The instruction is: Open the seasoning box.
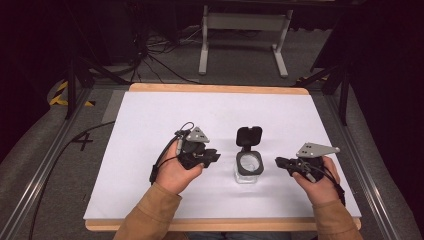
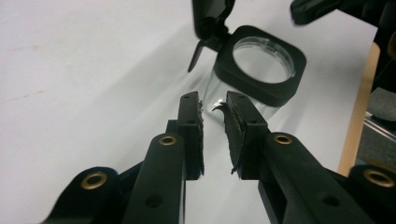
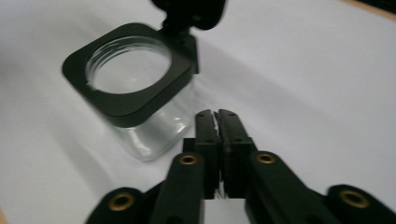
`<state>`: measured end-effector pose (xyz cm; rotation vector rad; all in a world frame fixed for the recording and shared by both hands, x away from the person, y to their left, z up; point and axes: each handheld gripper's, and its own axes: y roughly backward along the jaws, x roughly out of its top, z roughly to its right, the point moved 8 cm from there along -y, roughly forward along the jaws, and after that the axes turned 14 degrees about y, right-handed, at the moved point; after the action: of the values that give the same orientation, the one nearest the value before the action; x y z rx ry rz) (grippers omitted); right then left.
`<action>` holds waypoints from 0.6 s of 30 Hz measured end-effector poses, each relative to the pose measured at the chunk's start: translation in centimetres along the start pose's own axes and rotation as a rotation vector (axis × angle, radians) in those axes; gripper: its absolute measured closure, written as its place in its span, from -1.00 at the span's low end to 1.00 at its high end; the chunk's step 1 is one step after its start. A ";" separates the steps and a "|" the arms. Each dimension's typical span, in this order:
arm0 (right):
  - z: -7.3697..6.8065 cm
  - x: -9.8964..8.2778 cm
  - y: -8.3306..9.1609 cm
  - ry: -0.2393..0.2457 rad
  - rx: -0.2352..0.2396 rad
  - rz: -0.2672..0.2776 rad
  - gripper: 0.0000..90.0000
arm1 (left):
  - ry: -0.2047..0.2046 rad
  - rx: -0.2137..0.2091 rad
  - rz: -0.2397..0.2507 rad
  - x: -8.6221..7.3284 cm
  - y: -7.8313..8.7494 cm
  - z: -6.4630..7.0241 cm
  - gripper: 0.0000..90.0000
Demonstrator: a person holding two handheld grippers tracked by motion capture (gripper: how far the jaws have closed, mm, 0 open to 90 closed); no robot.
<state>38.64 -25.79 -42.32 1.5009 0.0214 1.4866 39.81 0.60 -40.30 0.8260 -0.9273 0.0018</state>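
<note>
Clear glass jar (image 1: 248, 167), black collar, hinged lid (image 1: 249, 135) flipped up, mid white tabletop (image 1: 150, 115). Left tool (image 1: 216, 157) beside it, jaws slightly parted, empty. Right tool (image 1: 278, 161) near, jaws closed, empty.

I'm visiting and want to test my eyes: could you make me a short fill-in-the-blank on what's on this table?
1. The clear jar stands ___ the left gripper and the right gripper.
2. The jar's black flip lid is ___.
3. The right gripper's jaws are ___.
4. Inside, the jar looks ___.

Missing words: between; open; shut; empty
</note>
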 end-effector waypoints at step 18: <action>6.1 -5.1 2.2 -0.098 -0.048 -0.038 0.16 | 0.080 0.132 0.068 -3.2 4.1 -9.1 0.06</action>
<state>40.75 -33.63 -43.34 1.5244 -0.0441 1.3735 42.88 10.28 -42.99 0.9093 -0.8857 0.1552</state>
